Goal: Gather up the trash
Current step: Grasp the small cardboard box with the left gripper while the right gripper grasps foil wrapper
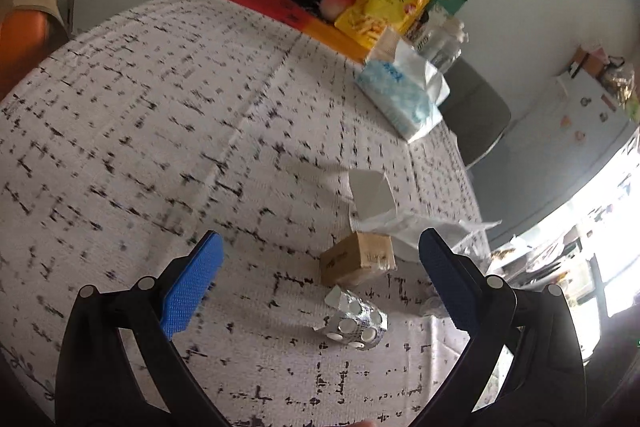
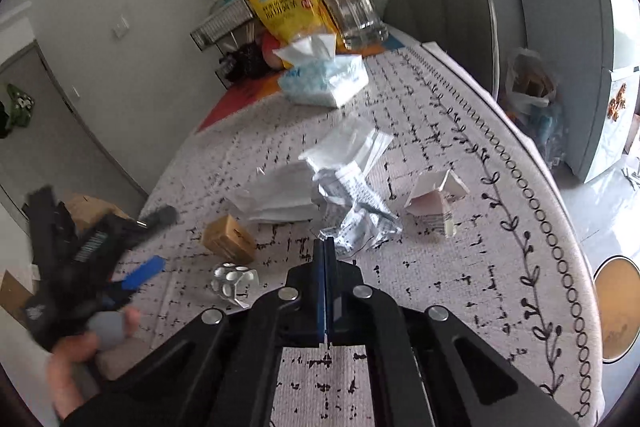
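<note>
Trash lies on the patterned tablecloth [image 2: 460, 287]. My right gripper [image 2: 325, 242] is shut, with its tips pinching the near edge of a crumpled clear printed wrapper [image 2: 356, 215]. Around the wrapper lie white paper sheets [image 2: 280, 197], a torn small carton [image 2: 434, 205], a small brown box [image 2: 229, 239] and a silver blister pack [image 2: 234, 283]. My left gripper [image 1: 320, 239] is open. The brown box [image 1: 358, 259] and the blister pack [image 1: 356, 323] sit between its blue fingers [image 1: 192, 287], untouched. It also shows blurred at the left of the right wrist view, held by a hand [image 2: 80, 355].
A blue tissue pack [image 2: 324, 79], a yellow snack bag [image 2: 286, 3] and a clear bottle [image 2: 354, 15] stand at the far end. A grey chair [image 2: 444, 11] is behind the table. A plastic bag [image 2: 528, 79] sits on the floor at the right.
</note>
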Available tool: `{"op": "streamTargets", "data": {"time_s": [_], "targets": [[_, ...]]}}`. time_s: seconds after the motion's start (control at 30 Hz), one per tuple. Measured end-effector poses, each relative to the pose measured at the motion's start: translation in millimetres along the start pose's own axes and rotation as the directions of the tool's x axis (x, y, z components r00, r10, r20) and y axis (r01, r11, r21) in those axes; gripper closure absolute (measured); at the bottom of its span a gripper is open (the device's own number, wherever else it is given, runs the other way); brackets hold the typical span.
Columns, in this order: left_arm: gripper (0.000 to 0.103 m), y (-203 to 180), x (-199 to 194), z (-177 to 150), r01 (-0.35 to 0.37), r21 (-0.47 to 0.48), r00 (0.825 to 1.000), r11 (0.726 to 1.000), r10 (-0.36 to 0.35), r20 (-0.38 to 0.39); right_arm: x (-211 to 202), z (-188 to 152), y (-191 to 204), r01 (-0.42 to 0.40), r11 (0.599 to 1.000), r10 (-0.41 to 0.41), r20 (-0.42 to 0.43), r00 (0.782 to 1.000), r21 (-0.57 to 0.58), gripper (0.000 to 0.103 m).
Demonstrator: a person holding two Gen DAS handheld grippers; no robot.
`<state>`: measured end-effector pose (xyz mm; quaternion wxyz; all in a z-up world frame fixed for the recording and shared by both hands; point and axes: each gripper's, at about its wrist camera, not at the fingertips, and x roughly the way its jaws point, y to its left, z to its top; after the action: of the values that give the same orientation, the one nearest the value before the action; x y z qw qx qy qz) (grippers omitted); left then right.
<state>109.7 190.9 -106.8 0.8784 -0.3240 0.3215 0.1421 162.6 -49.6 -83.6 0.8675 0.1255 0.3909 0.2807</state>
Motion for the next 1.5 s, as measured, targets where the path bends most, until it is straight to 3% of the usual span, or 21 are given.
{"op": "streamTargets", "data": {"time_s": [0.07,0.13,0.17,0.23,0.3,0.37,0.4,0.57,0.6,0.63,0.67,0.73,0.8,0.87,0.9,0.93,0.97,1.03,1.23,1.37,1.5], "targets": [[0.006,-5.9,8.1,-5.8,-0.019,0.027,1.000,0.999,0.020,-0.013,-7.5,0.2,-4.7,-0.005,1.000,0.004,0.013,1.000,0.013,0.102],[0.016,-7.2,12.4,-10.1,-0.032,0.033,0.999,0.999,0.032,-0.014,-10.8,1.2,-8.8,-0.010,1.000,0.010,0.017,1.000,0.027,0.102],[0.032,-6.5,15.7,-11.8,-0.034,0.030,0.999,0.999,0.035,-0.024,-12.0,0.6,-10.6,-0.011,0.999,0.011,0.018,1.000,0.033,0.102],[0.046,-3.4,16.8,-13.6,0.015,0.008,1.000,1.000,-0.015,-0.021,-13.9,0.3,-14.4,-0.012,0.999,0.011,0.017,1.000,0.046,0.102],[0.081,-5.4,11.0,-13.3,0.026,0.012,1.000,1.000,-0.026,0.009,-13.5,1.9,-14.5,-0.009,0.999,0.008,0.017,1.000,0.046,0.102],[0.097,-7.6,4.3,-11.9,0.013,0.002,0.999,1.000,-0.014,0.036,-12.9,3.8,-12.1,-0.008,0.999,0.008,0.019,1.000,0.043,0.102],[0.100,-7.0,2.5,-11.2,0.024,-0.004,0.999,1.000,-0.024,0.037,-12.6,5.3,-10.5,-0.008,0.999,0.007,0.021,1.000,0.040,0.102],[0.101,3.4,-6.5,-4.1,0.087,-0.050,0.995,0.995,-0.084,0.054,-2.9,12.7,-6.2,0.014,0.999,-0.014,0.014,1.000,0.049,0.092],[0.101,7.5,-7.4,-2.3,0.097,-0.066,0.994,0.993,-0.094,0.052,-1.0,13.3,-5.8,0.018,0.999,-0.018,0.012,1.000,0.048,0.084],[0.100,11.1,-7.8,0.3,0.105,-0.082,0.994,0.991,-0.101,0.049,0.8,14.5,-4.1,0.021,0.999,-0.021,0.017,1.000,0.042,0.058],[0.099,16.1,-8.5,3.1,0.116,-0.096,0.993,0.989,-0.112,0.045,1.9,15.6,-1.9,0.029,0.999,-0.030,0.031,0.999,0.033,0.044],[0.087,23.1,-11.5,5.8,0.124,-0.119,0.992,0.985,-0.119,0.052,8.4,19.1,3.0,0.063,0.998,-0.063,0.044,0.997,0.001,0.043],[0.063,26.7,-13.9,7.1,0.107,-0.128,0.992,0.986,-0.099,0.073,19.5,23.0,4.0,0.112,0.994,-0.112,0.035,0.993,-0.004,0.044],[0.050,26.2,-12.8,7.1,0.103,-0.126,0.992,0.987,-0.094,0.079,31.3,23.3,4.6,0.143,0.990,-0.143,0.025,0.989,-0.009,0.047],[0.040,24.8,-10.9,6.6,0.096,-0.120,0.993,0.988,-0.087,0.079,36.9,21.3,3.7,0.141,0.990,-0.140,0.012,0.990,-0.010,0.052],[0.036,20.8,-7.5,5.3,0.085,-0.102,0.994,0.991,-0.077,0.075,42.7,18.7,2.2,0.141,0.990,-0.141,-0.007,0.990,-0.008,0.072],[0.030,16.7,-4.3,4.5,0.074,-0.082,0.995,0.994,-0.069,0.070,48.2,14.7,-1.0,0.135,0.991,-0.135,-0.031,0.990,0.002,0.081],[0.022,4.9,6.2,3.4,0.050,-0.013,0.997,0.999,-0.050,0.050,45.7,9.7,-5.0,0.136,0.991,-0.135,-0.011,0.991,0.019,0.088],[0.024,-17.9,20.4,0.9,-0.035,0.093,0.998,0.995,0.031,0.053,27.6,7.3,-12.7,0.105,0.994,-0.106,0.021,0.994,0.037,0.092],[0.060,-20.1,29.6,-2.1,-0.035,0.103,0.999,0.994,0.032,0.023,23.9,5.1,-14.6,0.075,0.996,-0.076,0.015,0.997,0.045,0.092],[0.066,-23.4,30.2,-2.9,-0.048,0.116,0.999,0.992,0.046,0.023,20.3,4.9,-16.9,0.049,0.997,-0.050,0.021,0.999,0.062,0.092]]}}
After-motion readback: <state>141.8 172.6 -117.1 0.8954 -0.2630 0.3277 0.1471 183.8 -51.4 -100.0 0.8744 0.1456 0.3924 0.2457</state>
